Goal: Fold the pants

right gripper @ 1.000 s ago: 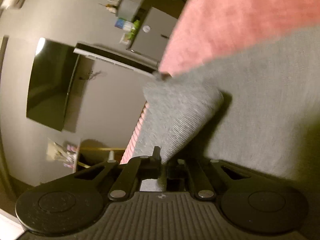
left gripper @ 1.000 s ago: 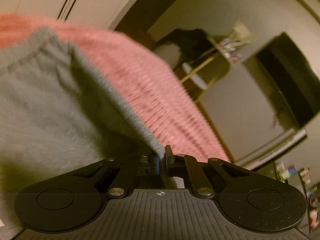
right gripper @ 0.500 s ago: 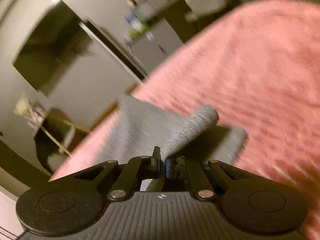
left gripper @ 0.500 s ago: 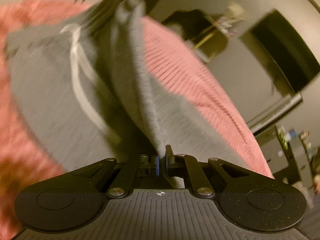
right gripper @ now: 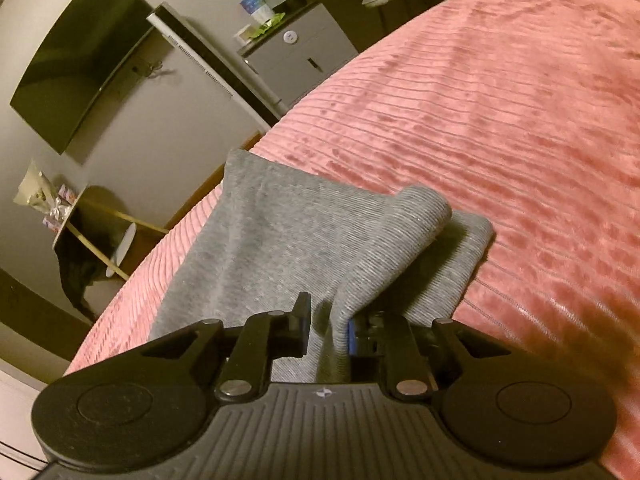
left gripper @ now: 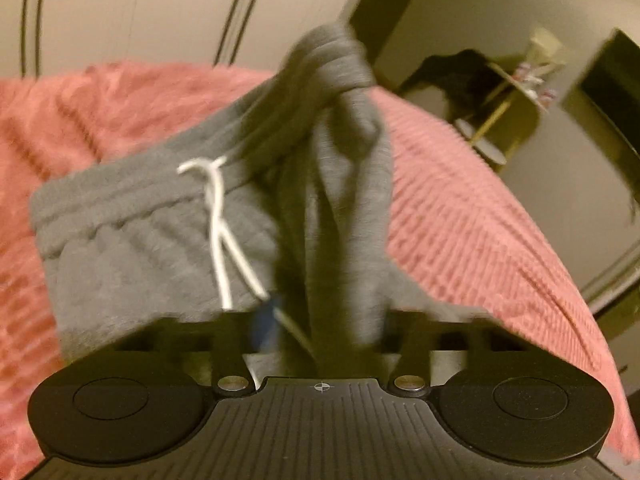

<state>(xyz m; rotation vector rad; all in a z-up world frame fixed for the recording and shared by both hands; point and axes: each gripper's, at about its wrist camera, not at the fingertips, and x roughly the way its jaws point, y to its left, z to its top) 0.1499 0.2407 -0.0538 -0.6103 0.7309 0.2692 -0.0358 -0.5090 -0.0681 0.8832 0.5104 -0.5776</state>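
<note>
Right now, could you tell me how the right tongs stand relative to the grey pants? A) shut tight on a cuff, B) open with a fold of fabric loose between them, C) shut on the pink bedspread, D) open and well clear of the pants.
B: the right tongs stand parted, and a ridge of the grey pants rises in the gap between them.

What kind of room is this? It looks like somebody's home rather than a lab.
Most likely a bedroom at home. Grey pants lie on a wide pink ribbed bedspread, a dark flat screen hangs on the wall, and a small grey cabinet stands beside the bed.
</note>
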